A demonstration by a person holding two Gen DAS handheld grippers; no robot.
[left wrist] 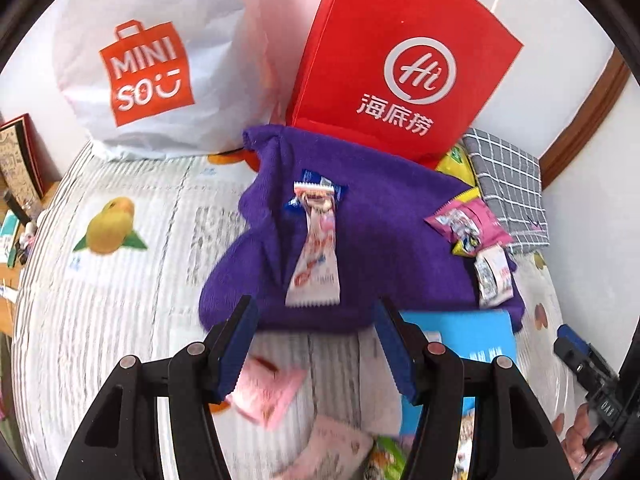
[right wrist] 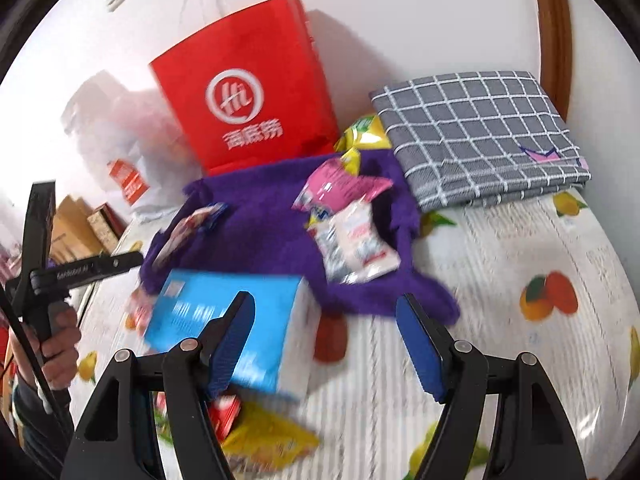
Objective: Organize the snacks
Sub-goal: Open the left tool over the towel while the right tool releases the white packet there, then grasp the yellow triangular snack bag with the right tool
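A purple cloth (left wrist: 360,240) lies on the fruit-print table cover, and also shows in the right wrist view (right wrist: 260,232). On it lie a long white-and-pink snack pack (left wrist: 316,256), a pink pack (left wrist: 468,224) and a small white pack (left wrist: 492,276). A blue box (right wrist: 240,328) sits at the cloth's near edge. A pink wrapper (left wrist: 264,396) lies below my left gripper (left wrist: 316,340), which is open and empty. My right gripper (right wrist: 326,340) is open and empty, just right of the blue box. A yellow pack (right wrist: 268,436) lies near it.
A red paper bag (left wrist: 400,60) and a white Miniso bag (left wrist: 148,68) stand at the back against the wall. A folded grey checked cloth (right wrist: 480,132) lies at the right. A yellow pack (right wrist: 364,132) sits between red bag and checked cloth.
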